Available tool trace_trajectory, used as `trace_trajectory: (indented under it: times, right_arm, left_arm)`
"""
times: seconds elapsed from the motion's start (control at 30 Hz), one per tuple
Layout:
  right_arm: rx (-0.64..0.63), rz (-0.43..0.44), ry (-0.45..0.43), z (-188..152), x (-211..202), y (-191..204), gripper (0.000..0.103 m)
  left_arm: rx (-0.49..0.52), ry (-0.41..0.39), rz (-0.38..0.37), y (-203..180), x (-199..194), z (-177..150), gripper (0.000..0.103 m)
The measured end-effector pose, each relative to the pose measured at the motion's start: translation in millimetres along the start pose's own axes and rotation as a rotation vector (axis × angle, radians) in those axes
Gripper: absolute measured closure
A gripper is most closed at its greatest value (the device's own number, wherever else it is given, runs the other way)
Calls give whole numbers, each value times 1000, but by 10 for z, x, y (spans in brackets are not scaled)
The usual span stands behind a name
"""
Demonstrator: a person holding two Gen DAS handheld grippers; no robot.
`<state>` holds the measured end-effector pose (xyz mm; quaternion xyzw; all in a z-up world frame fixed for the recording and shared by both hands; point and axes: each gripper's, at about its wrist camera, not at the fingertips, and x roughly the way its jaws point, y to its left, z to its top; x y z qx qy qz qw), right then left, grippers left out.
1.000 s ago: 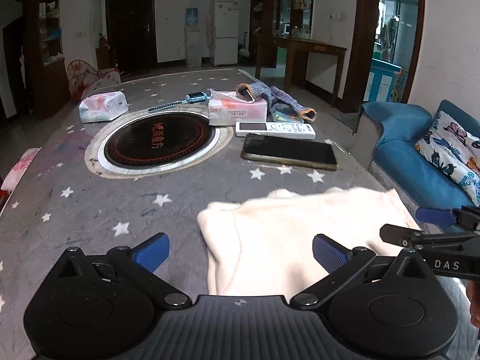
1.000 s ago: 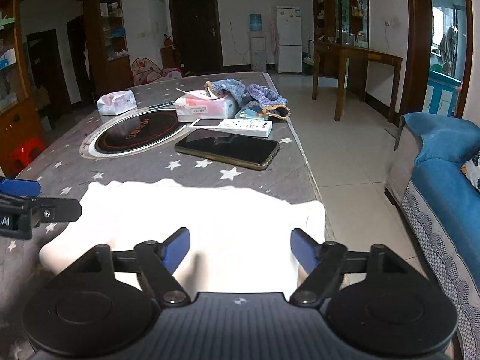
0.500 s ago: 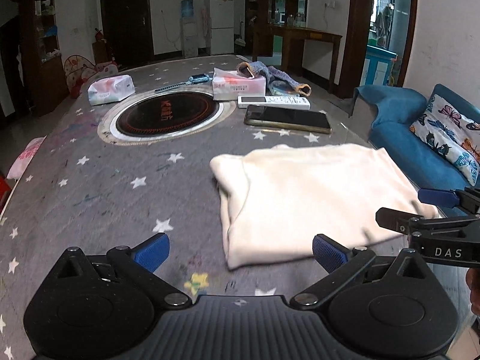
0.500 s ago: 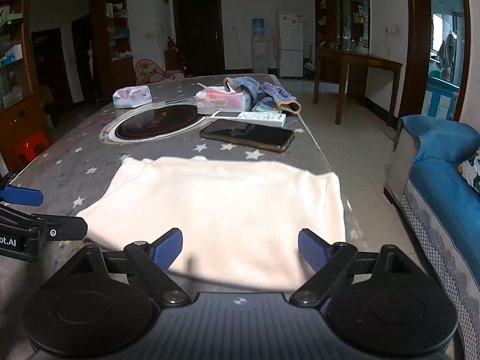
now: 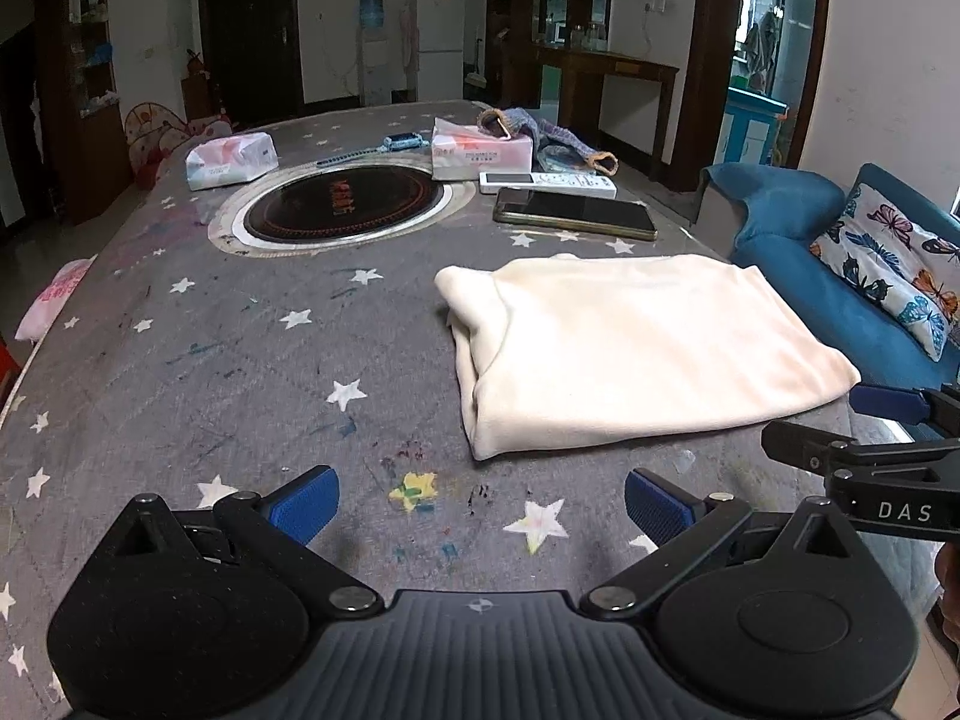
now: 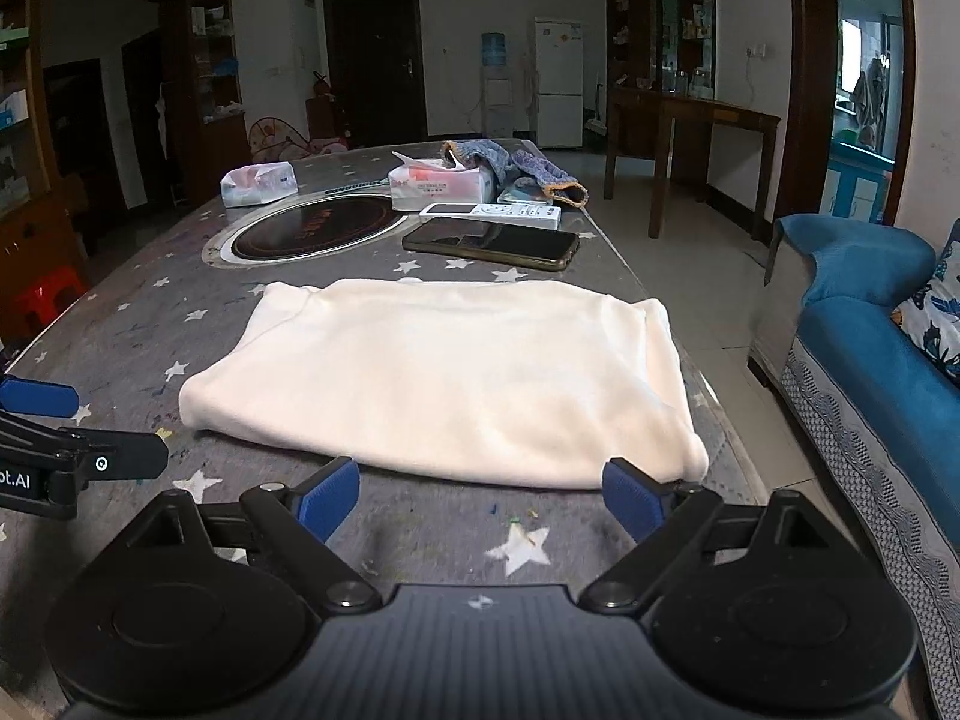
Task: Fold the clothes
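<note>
While the folded cream garment (image 5: 636, 348) lies flat on the table (image 5: 210, 360), both grippers (left gripper (image 5: 480, 504), right gripper (image 6: 480, 498)) hover wide and empty.

Folded cream garment (image 6: 444, 384): soft matt fleece-like cloth. Worktop (image 5: 210, 372): grey star-printed cloth cover, matt, paint-stained. Inset hob (image 5: 339, 204): glossy black glass with a brushed metal ring. Phone (image 5: 576, 219): glossy dark screen. Remote (image 6: 489, 213): white smooth plastic. Tissue pack (image 5: 231, 159): shiny plastic film. Left tongs (image 5: 480, 507): matt black plastic with ribbed blue pads (image 5: 303, 504).
</note>
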<state>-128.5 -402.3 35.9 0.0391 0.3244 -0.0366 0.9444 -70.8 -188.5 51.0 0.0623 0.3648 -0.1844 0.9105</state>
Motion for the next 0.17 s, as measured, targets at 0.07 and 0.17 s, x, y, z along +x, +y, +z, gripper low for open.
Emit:
trace_trajectory:
  times: [0.07, 0.17]
  right_arm:
    - [1, 1, -3, -10, -18, 14, 12]
    - [-6, 0, -3, -27, -37, 41, 11]
  left_arm:
    - [2, -6, 0, 1, -15, -10, 0]
    - [7, 0, 0, 3, -21, -16, 0]
